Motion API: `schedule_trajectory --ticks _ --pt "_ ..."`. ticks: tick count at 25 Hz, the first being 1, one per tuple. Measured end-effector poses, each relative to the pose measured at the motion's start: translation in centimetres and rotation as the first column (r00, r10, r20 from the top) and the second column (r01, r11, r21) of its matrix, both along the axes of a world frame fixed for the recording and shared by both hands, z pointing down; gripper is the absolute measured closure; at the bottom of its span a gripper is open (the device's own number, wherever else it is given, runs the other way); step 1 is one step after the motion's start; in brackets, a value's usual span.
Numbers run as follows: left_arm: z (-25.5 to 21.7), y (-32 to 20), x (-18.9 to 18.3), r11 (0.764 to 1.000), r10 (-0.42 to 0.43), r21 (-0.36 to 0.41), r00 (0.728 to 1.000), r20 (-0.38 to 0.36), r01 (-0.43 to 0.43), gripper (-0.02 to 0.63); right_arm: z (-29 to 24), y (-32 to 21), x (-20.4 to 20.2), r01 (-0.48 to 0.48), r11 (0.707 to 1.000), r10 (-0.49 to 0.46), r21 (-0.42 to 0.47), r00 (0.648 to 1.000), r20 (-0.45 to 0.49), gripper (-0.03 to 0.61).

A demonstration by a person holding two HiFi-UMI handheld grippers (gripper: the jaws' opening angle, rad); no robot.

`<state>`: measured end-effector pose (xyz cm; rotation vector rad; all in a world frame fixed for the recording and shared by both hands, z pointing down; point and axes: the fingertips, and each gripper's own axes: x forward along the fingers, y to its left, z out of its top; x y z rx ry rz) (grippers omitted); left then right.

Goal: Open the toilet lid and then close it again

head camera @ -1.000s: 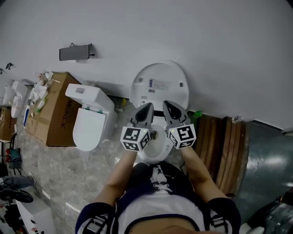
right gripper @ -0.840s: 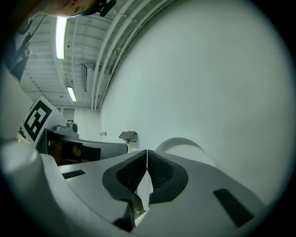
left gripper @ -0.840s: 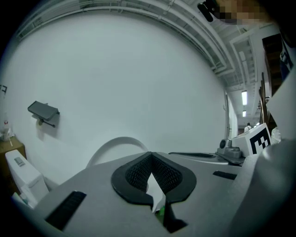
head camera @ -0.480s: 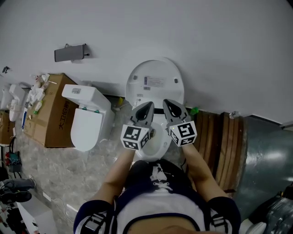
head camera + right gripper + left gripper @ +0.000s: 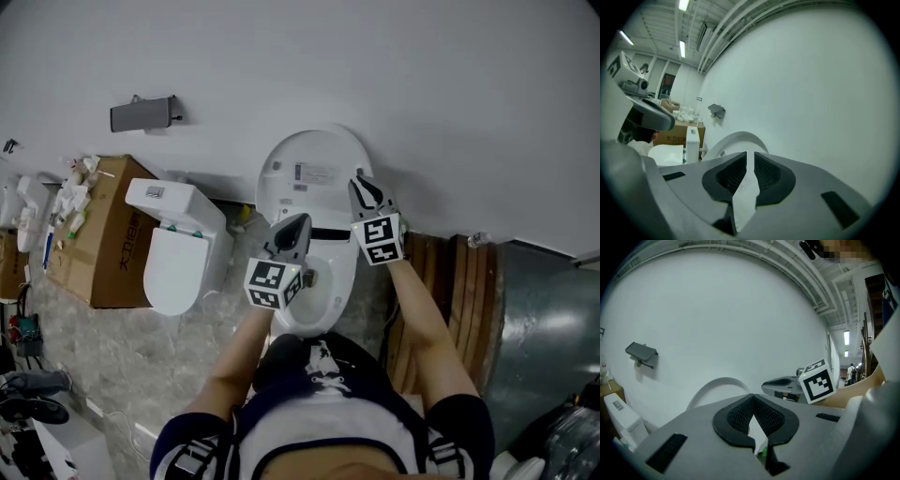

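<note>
The toilet lid (image 5: 314, 173) stands upright against the wall, so opening looks done and closing remains. The right gripper (image 5: 366, 187), jaws together and empty, is at the lid's right edge. The left gripper (image 5: 296, 225), also closed and empty, hovers just below the lid.

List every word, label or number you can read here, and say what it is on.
Cardboard box: Chinese print on its side, too blurred to quote.
Toilet lid: sticker, print too small.
Second toilet: tank label, too small.
Left gripper, right gripper: marker squares on cubes, no words.
</note>
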<state>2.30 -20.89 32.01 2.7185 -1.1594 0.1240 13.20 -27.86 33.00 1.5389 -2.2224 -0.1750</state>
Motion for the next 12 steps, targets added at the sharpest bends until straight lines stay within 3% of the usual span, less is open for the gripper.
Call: schedule_trajectory --ticks 3,5,12 --pt "0.4 -0.3 0.0 1.000 0.006 -0.009 1.000 0.022 -0.005 0.609 0.2 -2.7 0.9 -0.007 1.000 0.004 -0.028 0.995 -0.096 0.557" --pt "0.6 -0.5 0.1 1.000 0.015 -0.008 0.999 0.038 -0.015 0.609 0.6 -4.5 1.1 -0.011 0.998 0.001 -0.065 0.989 -0.147 0.486" --pt "1.2 -1.0 -0.2 0.999 0.017 -0.028 0.999 0.045 -0.016 0.609 2.1 -9.9 2.0 -0.055 0.987 0.010 -0.153 0.961 -0.278 0.480"
